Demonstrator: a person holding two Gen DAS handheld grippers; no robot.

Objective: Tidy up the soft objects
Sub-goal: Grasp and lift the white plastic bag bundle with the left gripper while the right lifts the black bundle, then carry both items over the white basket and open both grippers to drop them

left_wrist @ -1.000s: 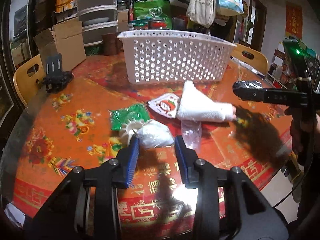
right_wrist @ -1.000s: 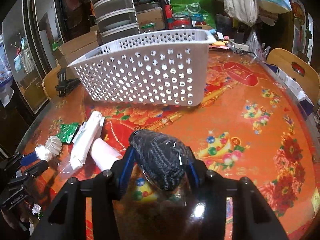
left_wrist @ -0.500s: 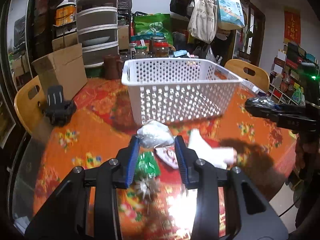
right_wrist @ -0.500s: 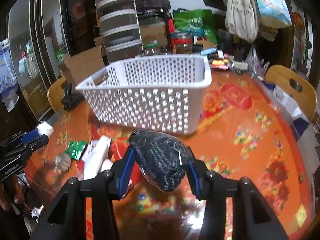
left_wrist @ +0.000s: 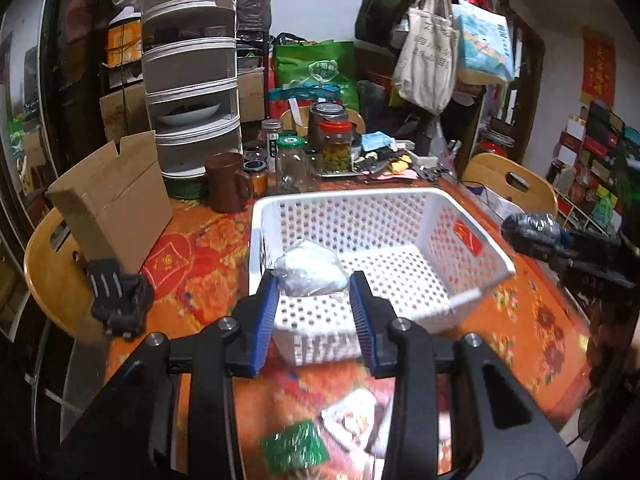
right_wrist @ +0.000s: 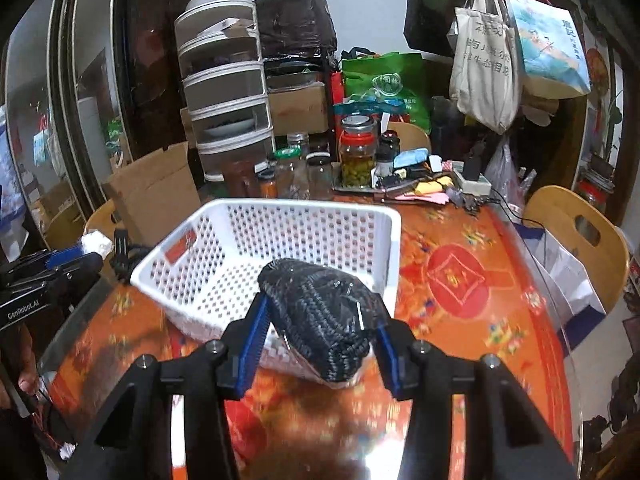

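Note:
A white perforated basket stands empty on the red patterned table. My left gripper is shut on a white soft bag, held above the basket's near rim. My right gripper is shut on a dark knitted bundle, held above the basket's near right corner. In the left wrist view the right gripper and its bundle show at the right. In the right wrist view the left gripper with the white bag shows at the left.
A green packet and a red-and-white packet lie on the table below my left gripper. A cardboard box, a brown mug, jars and a black stand surround the basket. Wooden chairs ring the table.
Both grippers rose from the table with their loads and moved toward the basket; they now hover over its rim, and the basket's inside has come into view.

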